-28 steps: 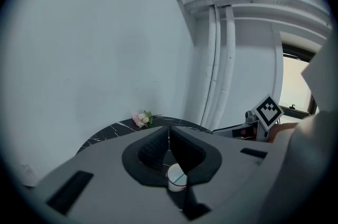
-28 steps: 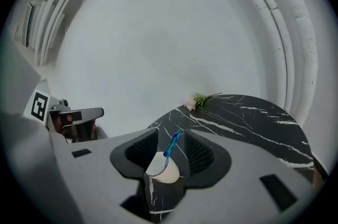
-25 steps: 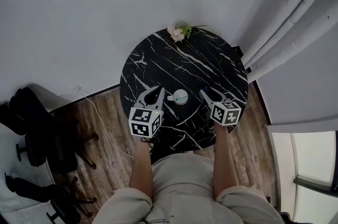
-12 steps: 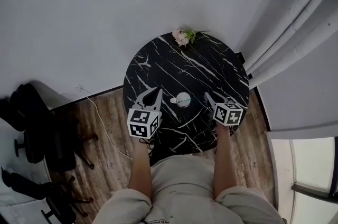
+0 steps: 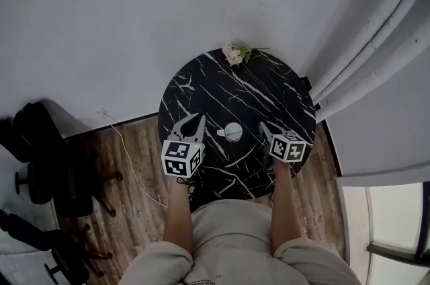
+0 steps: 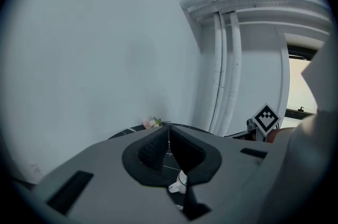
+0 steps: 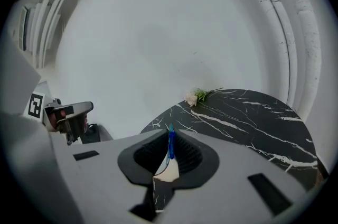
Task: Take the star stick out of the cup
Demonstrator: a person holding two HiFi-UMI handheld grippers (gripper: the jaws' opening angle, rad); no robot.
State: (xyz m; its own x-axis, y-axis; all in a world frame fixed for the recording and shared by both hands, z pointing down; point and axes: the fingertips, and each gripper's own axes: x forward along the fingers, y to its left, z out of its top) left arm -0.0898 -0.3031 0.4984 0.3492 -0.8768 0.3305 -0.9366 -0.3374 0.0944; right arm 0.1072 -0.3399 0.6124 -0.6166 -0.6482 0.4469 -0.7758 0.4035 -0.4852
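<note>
A small white cup stands on the round black marble table, with a blue stick in it. My left gripper is shut and empty, to the left of the cup; the cup shows below its closed jaws. My right gripper sits to the right of the cup, clear of it. Its jaws are closing and stand a narrow slit apart. Through that slit the blue stick shows rising from the cup. I see nothing pressed between the pads.
A small bunch of pale flowers lies at the table's far edge against the white wall. Grey curtains hang at the right. Dark office chairs and a cable are on the wooden floor at the left.
The right gripper's jaws have drawn together from wide open to nearly shut. Both grippers stay either side of the cup; the head view has drifted slightly.
</note>
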